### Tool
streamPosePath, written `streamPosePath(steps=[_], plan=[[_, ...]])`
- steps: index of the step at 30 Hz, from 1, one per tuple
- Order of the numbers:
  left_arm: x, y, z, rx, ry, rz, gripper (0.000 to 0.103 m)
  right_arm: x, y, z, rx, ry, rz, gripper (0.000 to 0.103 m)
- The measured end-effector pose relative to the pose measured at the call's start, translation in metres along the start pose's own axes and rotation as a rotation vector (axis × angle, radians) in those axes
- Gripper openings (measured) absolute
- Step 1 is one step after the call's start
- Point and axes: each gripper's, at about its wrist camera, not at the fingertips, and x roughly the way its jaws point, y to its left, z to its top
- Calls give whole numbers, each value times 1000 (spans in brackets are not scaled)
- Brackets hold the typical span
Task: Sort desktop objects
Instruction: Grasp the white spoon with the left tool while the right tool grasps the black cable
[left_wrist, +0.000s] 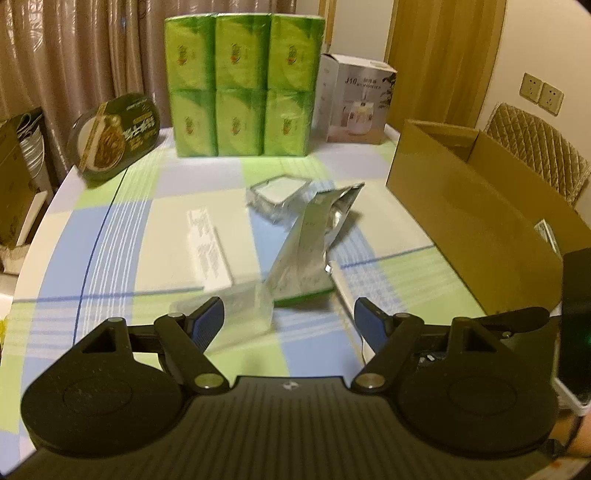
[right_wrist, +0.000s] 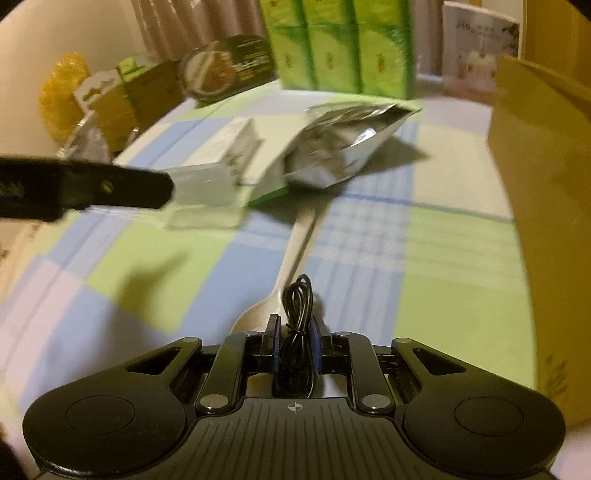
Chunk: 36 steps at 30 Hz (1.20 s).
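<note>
Right hand-held gripper (right_wrist: 294, 341) pinches a black cable (right_wrist: 296, 314); left hand-held gripper (left_wrist: 289, 319) gapes empty beside cardboard box (left_wrist: 476, 221).

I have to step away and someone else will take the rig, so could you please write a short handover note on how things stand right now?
Right gripper: shut on a coiled black cable, above the spoon.
Left gripper: open, holding nothing, hovering by the clear plastic box.
On the table: silver foil pouch, white carton, small foil-edged tray.
Cardboard box stands open on the right; its contents are mostly hidden.
Left: place the cable, then sort the remaining loose items.
</note>
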Motion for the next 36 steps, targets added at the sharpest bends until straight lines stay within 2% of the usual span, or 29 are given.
streamPosePath(steps=[4, 6, 11, 15, 22, 23, 26, 31, 36], plan=[[-8, 6, -19, -29, 22, 0, 74, -12, 9, -9, 38, -2, 60, 13], [-12, 6, -31, -42, 34, -2, 74, -20, 11, -11, 19, -24, 33, 13], [-16, -7, -57, -18, 74, -12, 74, -34, -5, -10, -12, -65, -98, 13], [-15, -28, -69, 13, 80, -34, 73, -37, -28, -11, 49, -65, -113, 13], [7, -62, -66, 68, 61, -37, 71, -37, -44, -14, 92, -57, -89, 13], [11, -64, -67, 67, 62, -30, 65, -36, -45, -13, 96, -57, -85, 13], [24, -65, -70, 57, 91, -9, 55, -36, -46, -11, 102, -63, -80, 13], [32, -70, -81, 73, 121, -4, 54, -31, -47, -10, 89, -55, -89, 13], [33, -74, -89, 97, 102, 18, 33, -32, -51, -12, 97, -63, -83, 13]])
